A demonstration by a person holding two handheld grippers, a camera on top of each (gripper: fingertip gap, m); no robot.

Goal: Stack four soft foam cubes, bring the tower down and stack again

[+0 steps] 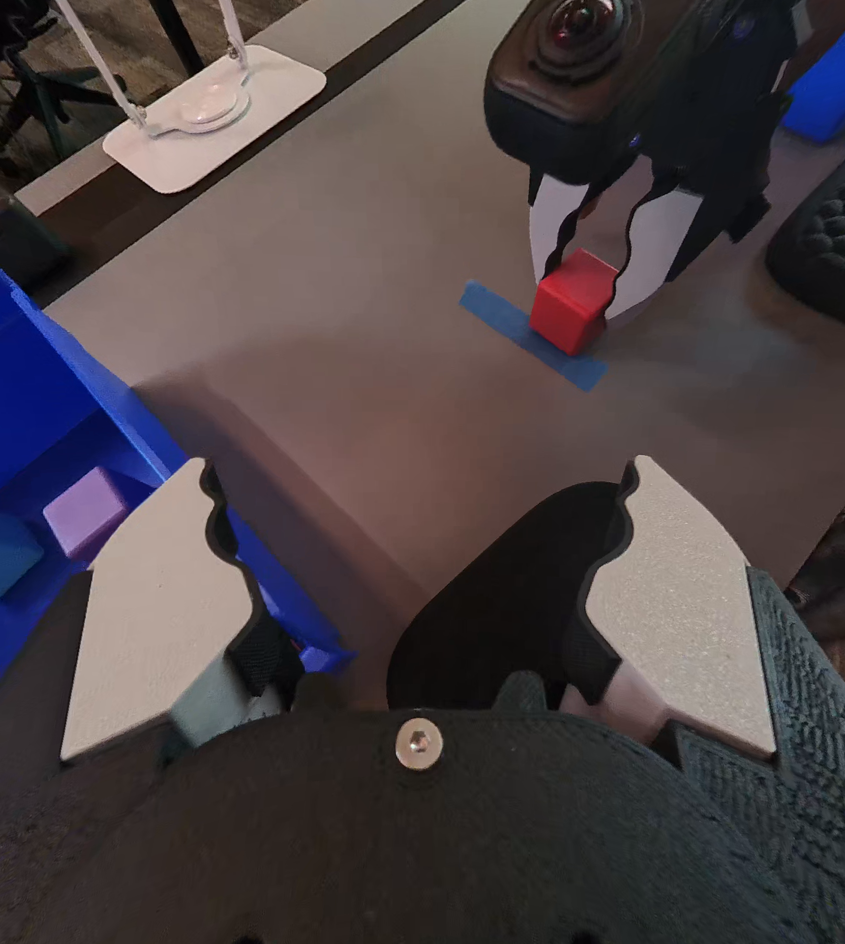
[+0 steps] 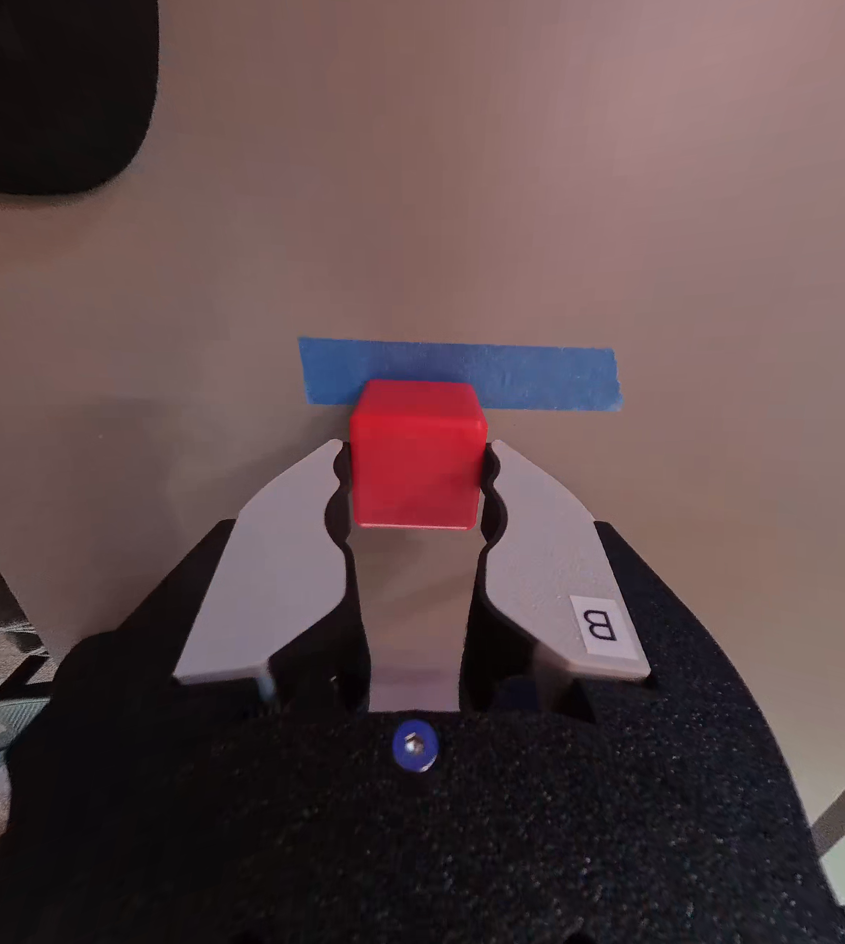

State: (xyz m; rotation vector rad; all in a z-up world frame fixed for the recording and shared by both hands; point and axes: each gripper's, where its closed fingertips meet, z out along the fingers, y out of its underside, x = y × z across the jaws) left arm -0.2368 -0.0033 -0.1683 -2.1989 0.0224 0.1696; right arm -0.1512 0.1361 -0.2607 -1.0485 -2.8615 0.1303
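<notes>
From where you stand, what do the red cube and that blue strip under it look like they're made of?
The red cube looks like smooth, matte foam or soft plastic: its corners are rounded and its faces carry only a dull sheen. Whether it is soft cannot be seen. The blue strip looks like paper masking tape: flat, thin, faintly crinkled, with slightly uneven ends, stuck to the table.

White label w/ one printed letter on right gripper [image 2: 414, 449] finger.
</notes>
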